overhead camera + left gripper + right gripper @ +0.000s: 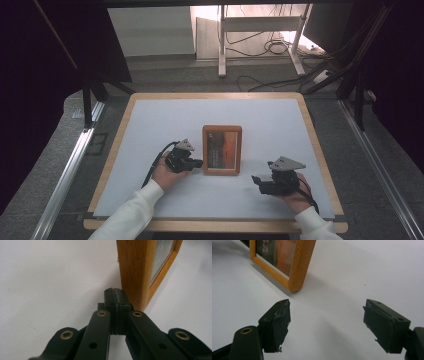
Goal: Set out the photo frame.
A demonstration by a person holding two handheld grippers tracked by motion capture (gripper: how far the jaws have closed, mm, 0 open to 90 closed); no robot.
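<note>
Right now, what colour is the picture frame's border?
Honey-orange wood on the picture frame; clearest in the right gripper view.

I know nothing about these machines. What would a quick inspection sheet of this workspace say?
Surface: white mat on a wood-edged table.
Job's things: wooden picture frame, lying flat mid-table.
Clutter: nothing seen.
Grippers: left gripper shut, tips at the frame's left edge; right gripper open, short of the frame's corner, holding nothing.
Cables: one trails from each gripper; more on the floor behind.
Surroundings: dark curtains, white stand legs.
</note>
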